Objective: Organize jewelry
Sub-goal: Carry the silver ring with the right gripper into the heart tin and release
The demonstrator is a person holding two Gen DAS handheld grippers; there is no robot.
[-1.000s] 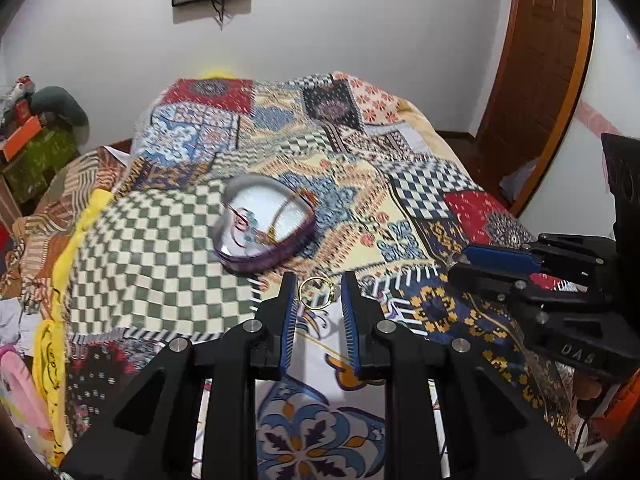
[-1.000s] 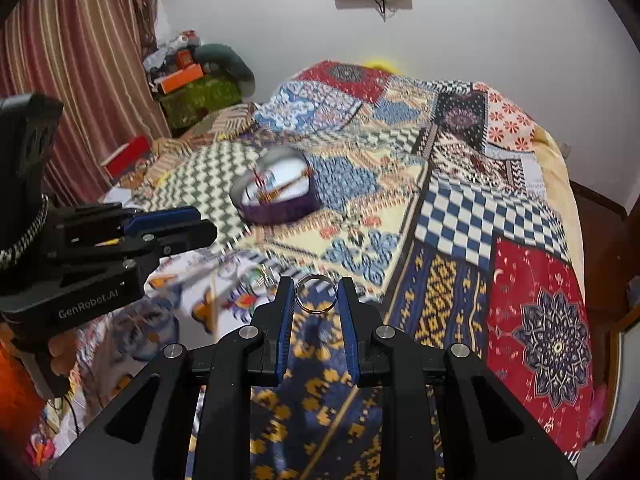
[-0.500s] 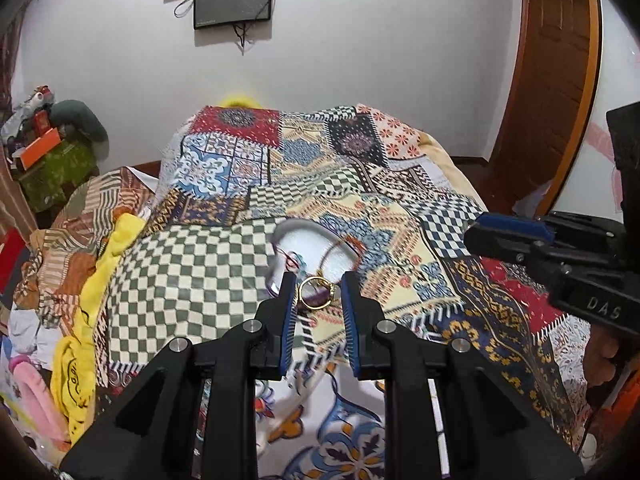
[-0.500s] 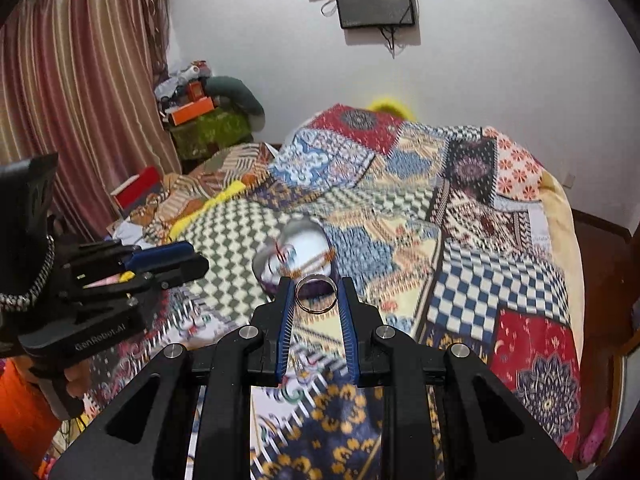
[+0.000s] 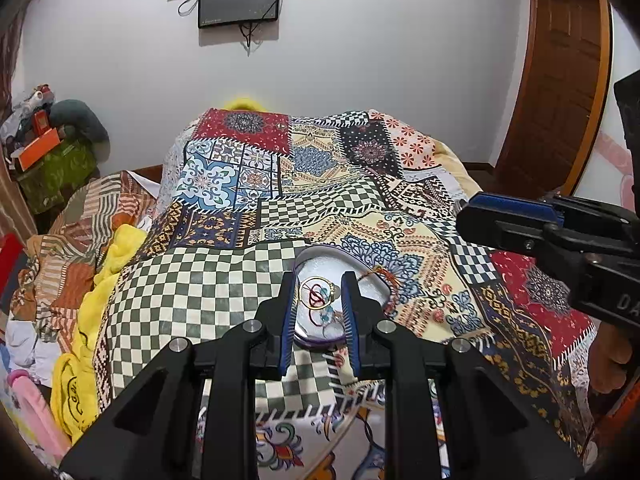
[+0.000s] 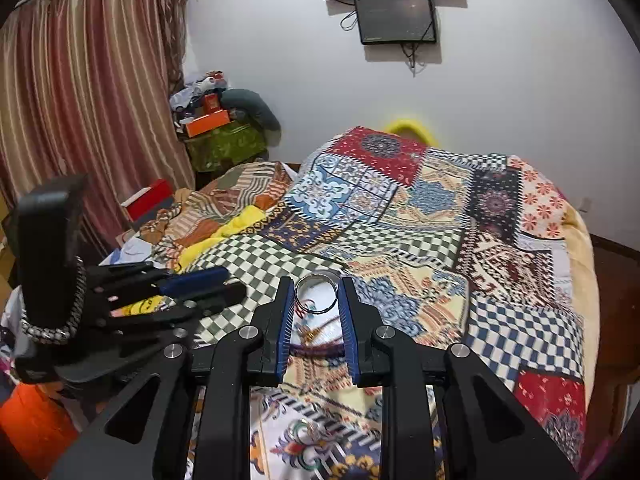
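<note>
Rings held over the dish

Fingers of both grippers cover much of the purple-walled dish (image 5: 362, 280) on the bedspread (image 5: 208, 280). Left gripper (image 5: 318, 298) clamps a gold ring (image 5: 316, 296); right gripper (image 6: 316, 299) clamps a silver ring (image 6: 316, 293). Both rings face the cameras, above the dish.

Patchwork bedspread (image 5: 328, 184), wall screen (image 6: 396, 18), striped curtain (image 6: 88, 112)

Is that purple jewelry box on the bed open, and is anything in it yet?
Open and not empty: the purple box has no lid on, and its pale inside shows a red cord bracelet and small trinkets.
</note>
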